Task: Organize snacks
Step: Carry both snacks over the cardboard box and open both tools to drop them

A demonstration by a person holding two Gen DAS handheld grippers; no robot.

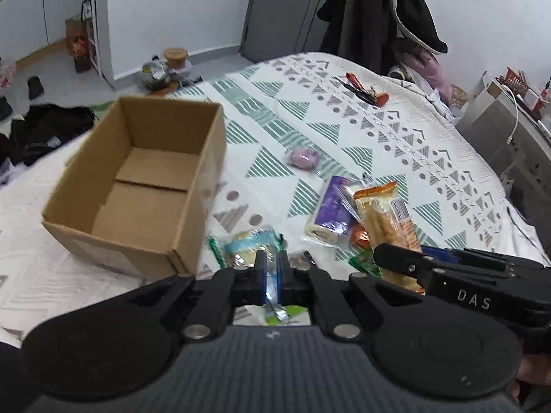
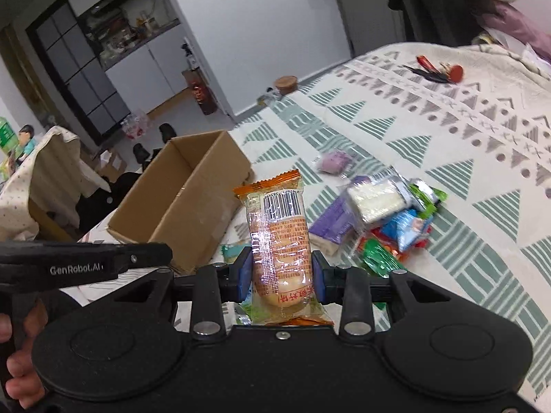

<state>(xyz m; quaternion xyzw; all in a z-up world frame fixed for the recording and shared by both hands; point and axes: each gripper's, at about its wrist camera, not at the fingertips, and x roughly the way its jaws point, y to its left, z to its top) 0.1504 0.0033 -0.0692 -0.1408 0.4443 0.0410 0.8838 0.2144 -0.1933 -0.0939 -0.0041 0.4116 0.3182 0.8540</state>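
Starting at the left, we have the open cardboard box (image 1: 137, 186) sitting empty on the bed (image 1: 396, 144), its plain brown flaps folded flat inside. Our left hand-held gripper (image 1: 272, 261) has its blue pads pinched tight on the thin edge of a crinkly blue-and-green snack packet (image 1: 248, 244), just beside the box's near corner. To do this well, we judge that we should carry the packet clear over the rim before letting go, since a grip on a thin foil seam could slip if we swing it. Further right lies the loose pile of wrappers (image 2: 385, 220): a purple one, a clear one with a pale block, glossy green, blue and red ones, with a small round purple snack (image 1: 303, 158) apart behind them. Our right hand-held gripper (image 2: 282, 272) is narrowed on a long bread packet (image 2: 279, 237), clear film with orange crimped ends, upright between the pads; it looks soft, so we should squeeze no harder.
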